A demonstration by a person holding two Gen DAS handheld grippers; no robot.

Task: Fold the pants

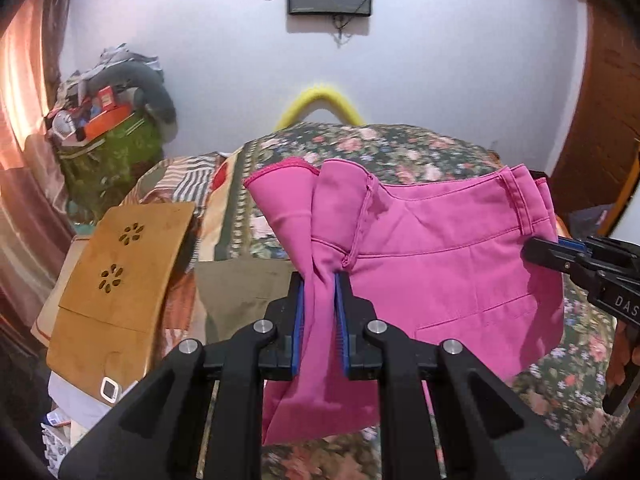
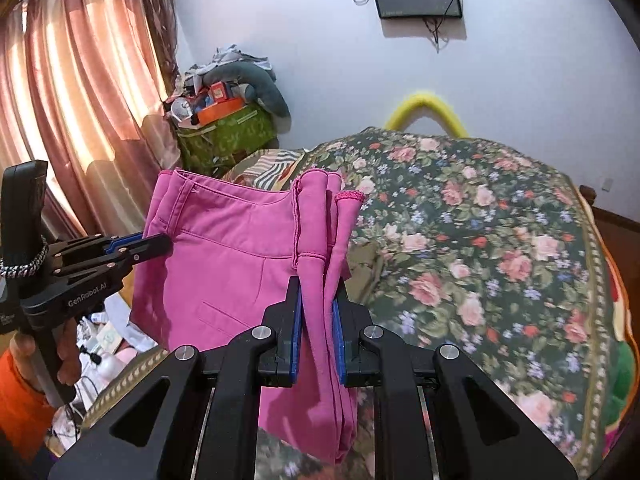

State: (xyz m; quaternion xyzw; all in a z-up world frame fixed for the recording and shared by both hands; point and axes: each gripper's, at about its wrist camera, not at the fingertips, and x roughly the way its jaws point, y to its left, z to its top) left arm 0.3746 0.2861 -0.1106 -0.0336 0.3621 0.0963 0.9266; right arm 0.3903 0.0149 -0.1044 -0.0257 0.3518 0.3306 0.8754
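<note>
Pink pants (image 1: pixel 440 260) hang folded in the air above a bed with a floral cover (image 1: pixel 400 148), stretched between my two grippers. In the left wrist view my left gripper (image 1: pixel 320 276) is shut on a bunched edge of the pants, and my right gripper (image 1: pixel 532 248) pinches the far edge by the waistband. In the right wrist view my right gripper (image 2: pixel 320 280) is shut on gathered pink pants (image 2: pixel 224 272). My left gripper (image 2: pixel 164 242) comes in from the left onto the pants' edge, above the floral bed (image 2: pixel 480 240). The fabric hides the pad tips.
An olive garment (image 1: pixel 240 292) lies on the bed under the pants. A wooden board (image 1: pixel 124 264) rests at the left of the bed. A cluttered green bag (image 1: pixel 108 152) stands in the corner beside curtains (image 2: pixel 80 100). A person's hand (image 2: pixel 68 352) grips the left handle.
</note>
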